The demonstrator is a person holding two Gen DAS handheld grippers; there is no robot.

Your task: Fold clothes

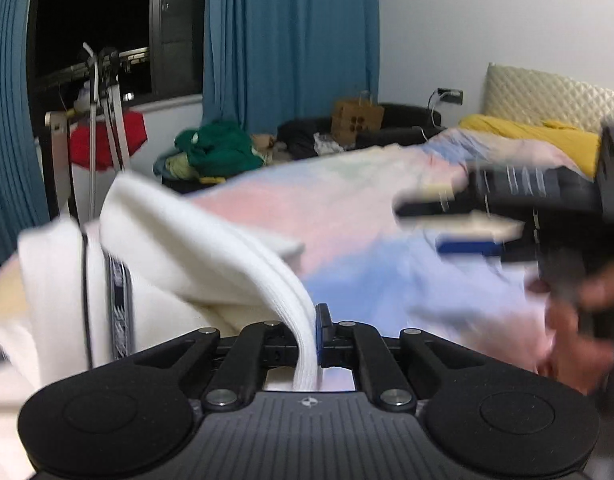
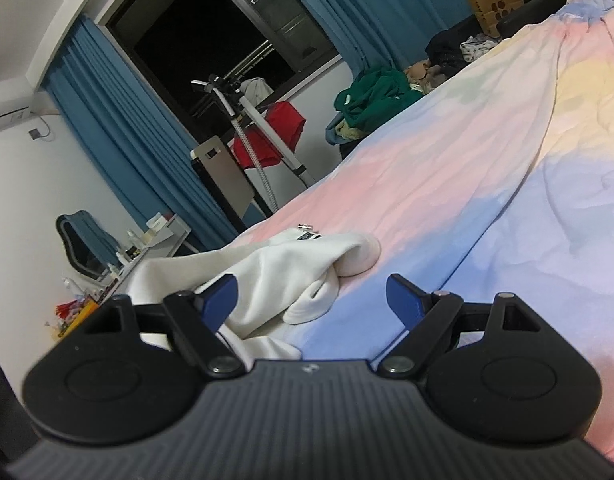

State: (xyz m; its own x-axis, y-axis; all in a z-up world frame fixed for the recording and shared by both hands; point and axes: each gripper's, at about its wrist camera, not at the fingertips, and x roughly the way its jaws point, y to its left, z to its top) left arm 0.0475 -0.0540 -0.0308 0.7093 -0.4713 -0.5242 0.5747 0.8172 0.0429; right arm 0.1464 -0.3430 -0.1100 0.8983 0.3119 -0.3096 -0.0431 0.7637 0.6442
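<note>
The left gripper (image 1: 313, 344) had its jaws clamped on a ribbed hem of the white sweatshirt (image 1: 179, 256), which rose from the pinch and draped away to the left over the pastel bedspread (image 1: 347, 216). In the left wrist view the right gripper (image 1: 467, 228) appeared blurred at the right edge, a hand (image 1: 579, 320) wrapped around it. From the right wrist view, the right gripper (image 2: 313, 300) held nothing, its blue-padded jaws spread wide above the bedspread (image 2: 467, 184). The sweatshirt (image 2: 291, 276) lay bunched just ahead of its left finger, near the bed's edge. A green garment (image 2: 371, 100) sat heaped beyond the bed, below the blue curtains (image 2: 119, 120).
</note>
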